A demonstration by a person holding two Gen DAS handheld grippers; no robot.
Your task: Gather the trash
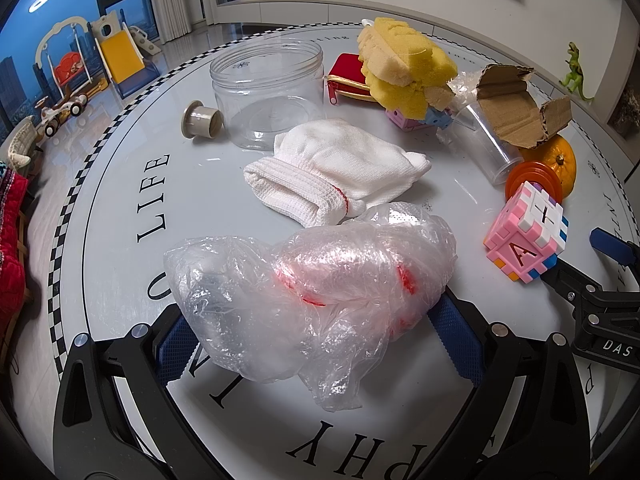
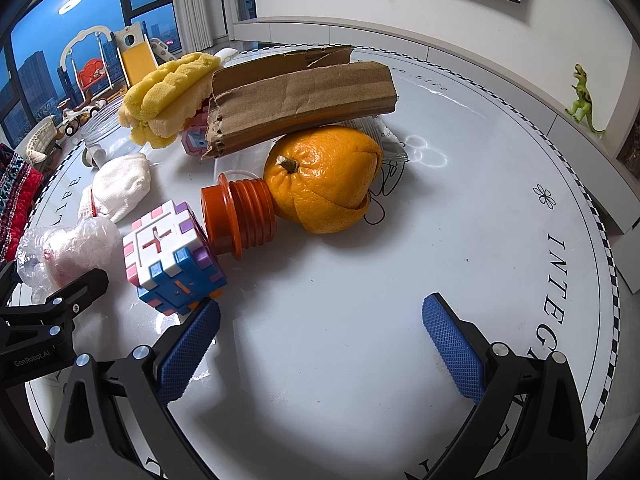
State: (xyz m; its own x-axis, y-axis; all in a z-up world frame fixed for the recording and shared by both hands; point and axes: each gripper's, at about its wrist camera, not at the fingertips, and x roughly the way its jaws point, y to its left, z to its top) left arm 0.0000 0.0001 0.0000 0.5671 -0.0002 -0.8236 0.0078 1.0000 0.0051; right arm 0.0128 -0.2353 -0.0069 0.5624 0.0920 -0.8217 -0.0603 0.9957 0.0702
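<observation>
A crumpled clear plastic bag (image 1: pixel 308 292) with red print lies on the round white table (image 1: pixel 120 216) between the wide-open fingers of my left gripper (image 1: pixel 316 332); the pads sit at either side of it, not pressing. It also shows in the right wrist view (image 2: pixel 68 248). Torn cardboard (image 2: pixel 296 100) rests on an orange peel (image 2: pixel 328 176), also seen in the left wrist view (image 1: pixel 516 112). My right gripper (image 2: pixel 320 336) is open and empty, over bare table in front of the peel.
A white glove (image 1: pixel 336 168), clear jar (image 1: pixel 268 88), yellow sponge (image 1: pixel 404 64), red pouch (image 1: pixel 348 76), clear cup (image 1: pixel 492 144), orange threaded cap (image 2: pixel 240 216), pink puzzle cube (image 2: pixel 172 256) and grey roll (image 1: pixel 200 120) crowd the table. A toy dinosaur (image 2: pixel 584 100) stands on the ledge.
</observation>
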